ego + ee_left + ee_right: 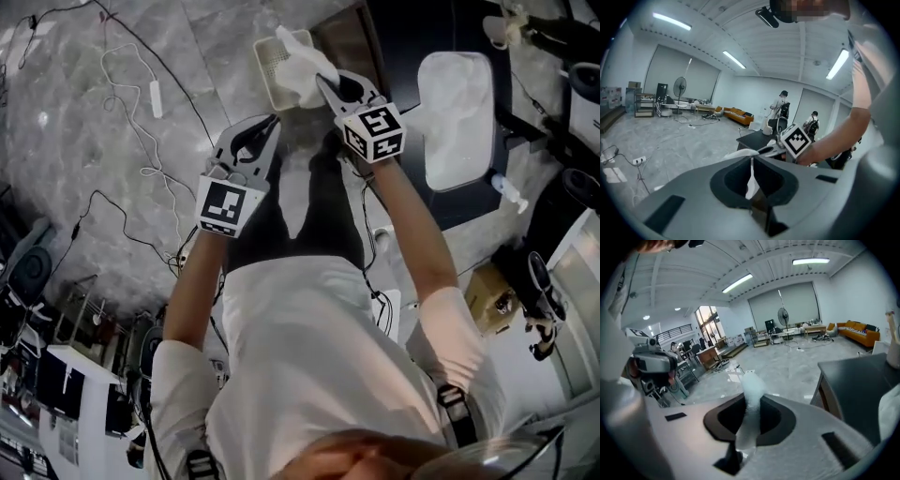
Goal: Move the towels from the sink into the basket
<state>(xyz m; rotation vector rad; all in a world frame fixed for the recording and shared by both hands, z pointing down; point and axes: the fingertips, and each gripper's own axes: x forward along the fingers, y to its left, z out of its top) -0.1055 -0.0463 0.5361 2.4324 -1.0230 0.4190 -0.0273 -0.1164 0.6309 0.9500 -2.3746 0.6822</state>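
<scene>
The right hand-held gripper (325, 84) is clenched on a white towel (302, 66), which is held over the basket (268, 82) at upper centre. The left hand-held gripper (265, 131) is closed, seemingly empty. The towel is judged soft, light and limp, and is best pinched at a bunched fold.

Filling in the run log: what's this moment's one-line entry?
right gripper: shut on towel | towel: over basket | left gripper: shut, empty
</scene>
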